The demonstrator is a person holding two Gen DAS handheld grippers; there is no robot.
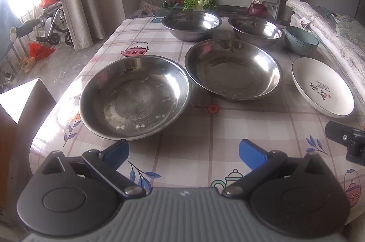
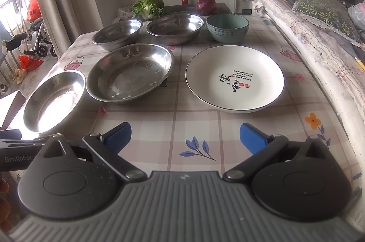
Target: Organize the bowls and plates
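1. Both grippers hang over the near table edge, left gripper (image 1: 183,150) and right gripper (image 2: 185,138), jaws spread wide and empty, so I'd guess nothing's been picked yet.
2. Straight ahead of the left jaws: nearest steel dish (image 1: 134,97). Ahead of the right jaws: white plate (image 2: 235,80).
3. Count: four steel pieces, one white plate, one teal bowl (image 2: 227,27), all laid out singly, none stacked.

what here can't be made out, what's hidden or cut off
- Small black writing on the white ceramic plate: too small to read in either view.
- Right claw: cut off by the edge in the left wrist view.
- Items behind the green leafy cabbage: distant, blurred.
- Teal ceramic bowl: near wall hides its bottom.
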